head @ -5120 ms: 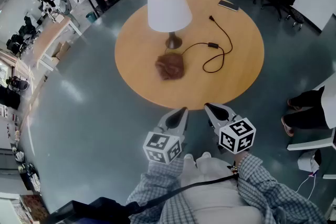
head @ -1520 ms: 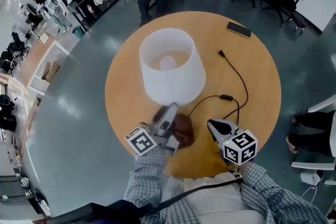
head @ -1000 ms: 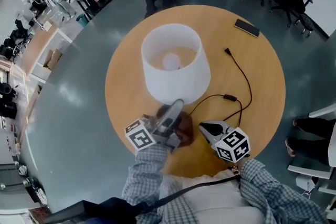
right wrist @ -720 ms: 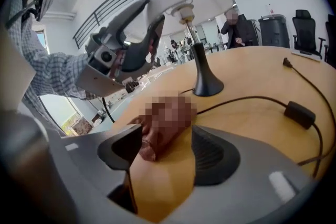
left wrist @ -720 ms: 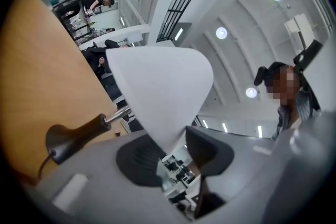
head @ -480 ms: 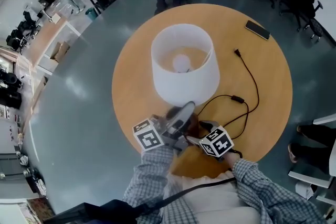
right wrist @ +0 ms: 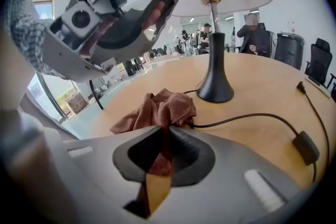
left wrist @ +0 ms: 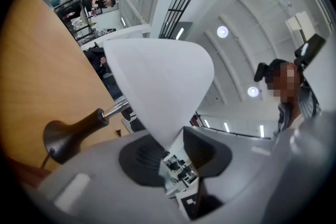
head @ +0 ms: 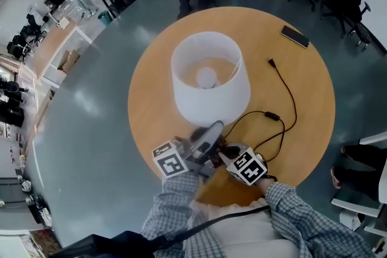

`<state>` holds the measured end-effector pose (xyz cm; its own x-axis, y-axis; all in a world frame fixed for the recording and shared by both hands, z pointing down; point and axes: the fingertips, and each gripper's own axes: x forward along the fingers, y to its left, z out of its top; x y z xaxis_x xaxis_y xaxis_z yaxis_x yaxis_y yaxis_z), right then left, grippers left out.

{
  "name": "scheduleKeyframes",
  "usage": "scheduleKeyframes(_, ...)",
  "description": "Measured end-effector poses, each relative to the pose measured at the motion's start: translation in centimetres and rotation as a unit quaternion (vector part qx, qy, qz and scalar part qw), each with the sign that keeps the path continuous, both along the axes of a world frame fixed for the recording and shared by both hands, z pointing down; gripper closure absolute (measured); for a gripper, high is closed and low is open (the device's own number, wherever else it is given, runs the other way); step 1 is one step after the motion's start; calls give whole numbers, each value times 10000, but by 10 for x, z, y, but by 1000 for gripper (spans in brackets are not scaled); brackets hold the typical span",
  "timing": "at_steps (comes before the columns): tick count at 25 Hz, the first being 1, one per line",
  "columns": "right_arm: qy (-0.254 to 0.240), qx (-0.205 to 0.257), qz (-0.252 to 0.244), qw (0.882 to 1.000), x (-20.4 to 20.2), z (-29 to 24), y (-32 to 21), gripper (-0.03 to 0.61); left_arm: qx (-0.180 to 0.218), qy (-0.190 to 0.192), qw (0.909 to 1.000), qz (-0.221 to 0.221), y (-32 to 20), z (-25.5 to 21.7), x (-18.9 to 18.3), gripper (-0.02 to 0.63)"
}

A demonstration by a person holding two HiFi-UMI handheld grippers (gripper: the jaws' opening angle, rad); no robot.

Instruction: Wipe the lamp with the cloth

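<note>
As the right gripper [right wrist: 165, 127] closed on the cloth [right wrist: 168, 105] (one fold pinched), the left gripper [left wrist: 172, 136], narrowing yet apart, straddled the shade rim of the lamp [left wrist: 157, 81].

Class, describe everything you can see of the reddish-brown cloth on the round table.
The reddish-brown cloth looks like soft woven fabric, crumpled into a loose heap on the round wooden table, before the lamp's dark base. The right hand-held gripper, whose jaws have just been closing, pinches one fold; a black cable emerges beside it.
</note>
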<state>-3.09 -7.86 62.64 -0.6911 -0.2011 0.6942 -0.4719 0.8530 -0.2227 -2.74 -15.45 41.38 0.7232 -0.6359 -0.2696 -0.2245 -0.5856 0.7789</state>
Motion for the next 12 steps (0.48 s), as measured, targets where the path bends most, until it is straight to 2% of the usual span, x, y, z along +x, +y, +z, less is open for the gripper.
scheduleKeyframes(3, -174, 264, 160, 9994, 21, -20, -9, 540, 39, 22, 10000, -40, 3, -3, -4, 508)
scheduleKeyframes(7, -465, 1073, 152, 9930, 58, -71, -17, 541, 65, 38, 10000, -40, 11, -7, -5, 514)
scheduleKeyframes(10, -823, 1893, 8, 9785, 81, -134, -20, 541, 46, 40, 10000, -20, 21, -6, -7, 515)
scheduleKeyframes(12, -1172, 2541, -29, 9600, 92, -190, -25, 541, 26, 55, 10000, -9, 27, -5, -7, 515)
